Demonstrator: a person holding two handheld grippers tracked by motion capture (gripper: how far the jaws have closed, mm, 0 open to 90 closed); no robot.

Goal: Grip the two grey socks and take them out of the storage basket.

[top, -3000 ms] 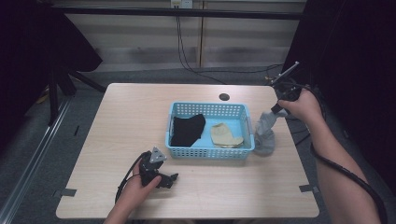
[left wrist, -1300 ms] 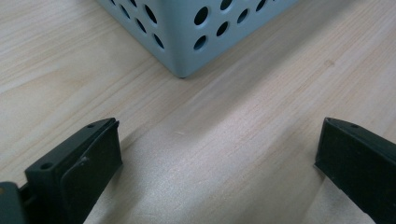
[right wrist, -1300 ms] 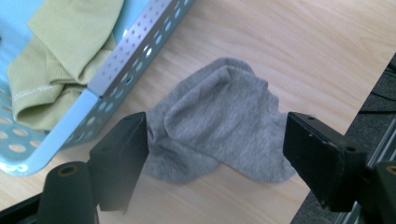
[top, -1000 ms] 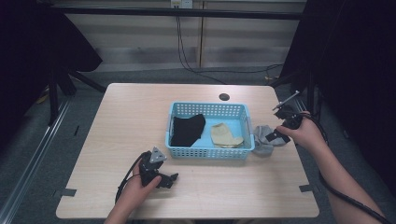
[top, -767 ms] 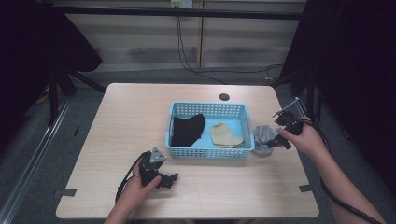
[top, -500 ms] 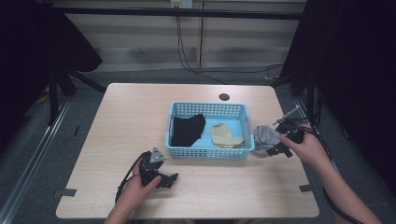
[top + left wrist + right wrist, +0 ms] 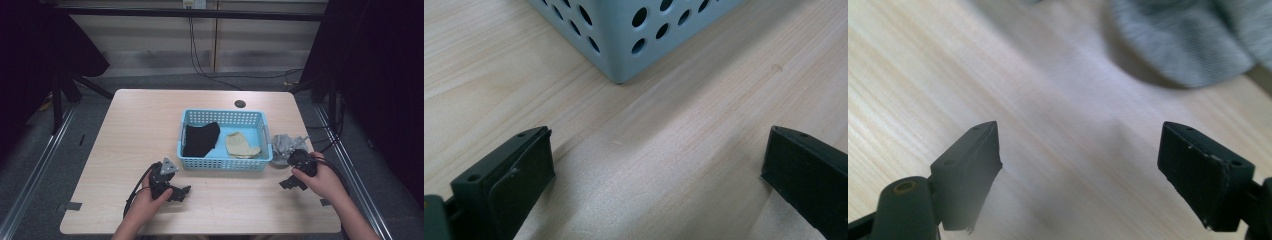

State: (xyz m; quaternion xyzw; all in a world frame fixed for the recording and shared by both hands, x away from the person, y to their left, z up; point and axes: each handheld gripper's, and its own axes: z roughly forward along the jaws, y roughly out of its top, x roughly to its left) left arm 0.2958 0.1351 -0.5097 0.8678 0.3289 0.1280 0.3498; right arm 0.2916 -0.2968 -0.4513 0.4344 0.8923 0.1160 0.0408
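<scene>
Light wood-grain table (image 7: 150,125) carries a pale blue perforated plastic basket (image 7: 223,162) holding a black cloth item (image 7: 201,139) and a beige cloth item (image 7: 240,145). A crumpled grey knitted cloth item (image 7: 284,144) lies on the table just beside the basket's right wall, outside it. The right gripper (image 7: 292,181) sits low near this grey piece, jaws spread wide and empty; its own view shows the grey fabric (image 7: 1188,40) beyond the jaws, apart from them. The left gripper (image 7: 177,192) rests on the table by the basket's near-left corner (image 7: 624,45), jaws likewise released, nothing between them. Judgement: sorting cloth into the basket, grey item not yet in. Next move likely calls for the right gripper to reach forward, close on the grey fabric and lift it over the rim.
</scene>
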